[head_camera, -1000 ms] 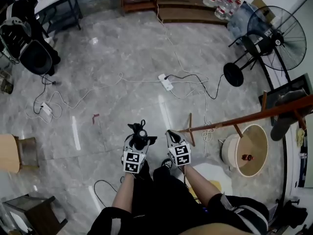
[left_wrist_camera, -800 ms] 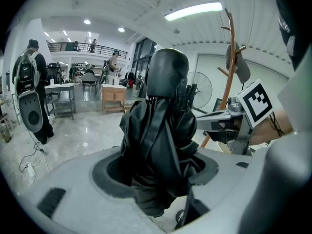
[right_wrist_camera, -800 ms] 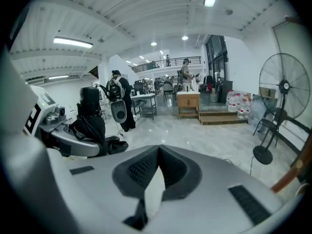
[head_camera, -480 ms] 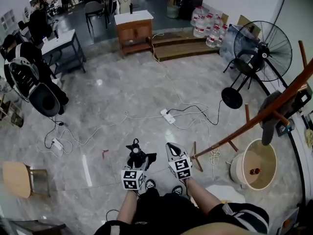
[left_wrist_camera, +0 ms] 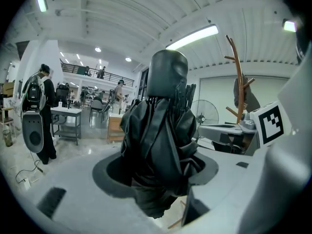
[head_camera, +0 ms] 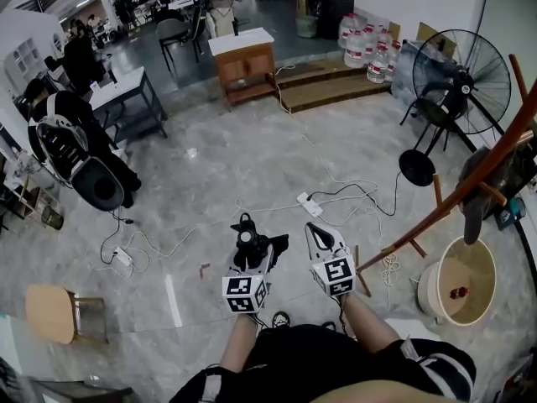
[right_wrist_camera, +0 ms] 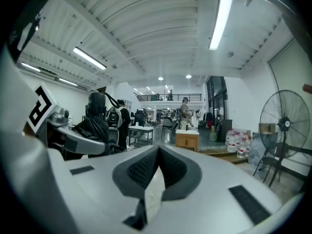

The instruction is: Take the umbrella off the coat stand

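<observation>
Left hand-held gripper (left_wrist_camera: 158, 172) is clamped on the folded black umbrella (left_wrist_camera: 163, 140), which is off the coat stand (head_camera: 470, 183) and well to its left. Right hand-held gripper (right_wrist_camera: 157, 174) has its jaws together, empty. Advised: keep a firm grip on the bundled canopy and carry it away from the stand's pegs. The floor (head_camera: 210, 175) is polished grey stone in an open hall, with a power strip (head_camera: 309, 204) lying near the stand's foot, judged a trip hazard.

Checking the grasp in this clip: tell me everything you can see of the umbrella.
The umbrella is a black compact one, folded, its glossy fabric bunched in loose pleats below a smooth rounded end that points up. It stands roughly upright between the jaws of the left gripper, which press on the fabric. Nothing else touches it; the coat stand is well apart.
</observation>
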### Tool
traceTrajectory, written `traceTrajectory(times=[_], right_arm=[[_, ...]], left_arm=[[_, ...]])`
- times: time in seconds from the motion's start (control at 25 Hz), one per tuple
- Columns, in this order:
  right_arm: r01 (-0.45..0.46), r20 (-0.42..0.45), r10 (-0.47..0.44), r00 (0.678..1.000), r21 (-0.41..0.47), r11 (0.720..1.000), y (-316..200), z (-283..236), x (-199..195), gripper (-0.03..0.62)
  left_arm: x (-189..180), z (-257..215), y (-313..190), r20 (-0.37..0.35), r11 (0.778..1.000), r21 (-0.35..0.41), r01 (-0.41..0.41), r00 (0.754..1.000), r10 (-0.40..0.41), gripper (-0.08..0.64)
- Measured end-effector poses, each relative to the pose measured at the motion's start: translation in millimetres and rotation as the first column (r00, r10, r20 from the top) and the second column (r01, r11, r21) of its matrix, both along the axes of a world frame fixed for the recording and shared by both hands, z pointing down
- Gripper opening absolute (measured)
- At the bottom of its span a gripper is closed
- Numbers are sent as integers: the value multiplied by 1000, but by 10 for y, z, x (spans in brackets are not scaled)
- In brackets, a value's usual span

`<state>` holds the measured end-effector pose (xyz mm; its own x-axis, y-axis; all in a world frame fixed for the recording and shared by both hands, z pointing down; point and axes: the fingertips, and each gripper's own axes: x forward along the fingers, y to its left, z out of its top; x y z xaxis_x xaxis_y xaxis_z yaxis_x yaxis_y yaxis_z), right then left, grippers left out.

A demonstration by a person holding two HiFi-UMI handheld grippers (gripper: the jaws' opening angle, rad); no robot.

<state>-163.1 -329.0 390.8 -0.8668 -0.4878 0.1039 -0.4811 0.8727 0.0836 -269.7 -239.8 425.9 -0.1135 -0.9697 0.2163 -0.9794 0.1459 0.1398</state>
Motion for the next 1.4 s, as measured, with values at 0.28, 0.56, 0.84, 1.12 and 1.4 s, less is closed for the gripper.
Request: traceTrajectory(times=[0.28,0.56,0.84,1.12,1.4], right_arm=[[13,40,-15,999,61,998,-61,-227,-10,5],[23,34,-25,999,82,996,-17,-204,25,5],[13,43,-17,999,87,996,48,-244,21,5],[-25,26,23,999,67,997,-12,-196,146,5],[-50,38,48,998,67,996,-115,-249,231,5]], left_arm=[[-17,-225,-96,37,999,54,3,999,-5,268],[22,-264,-75,48,998,69,5,999,-8,268],[55,-298,-35,49,997,74,-16,999,12,268],[111,-285,-83,55,997,69,-40,998,36,268],[112,-322,-144,69,997,66,-49,997,44,268]])
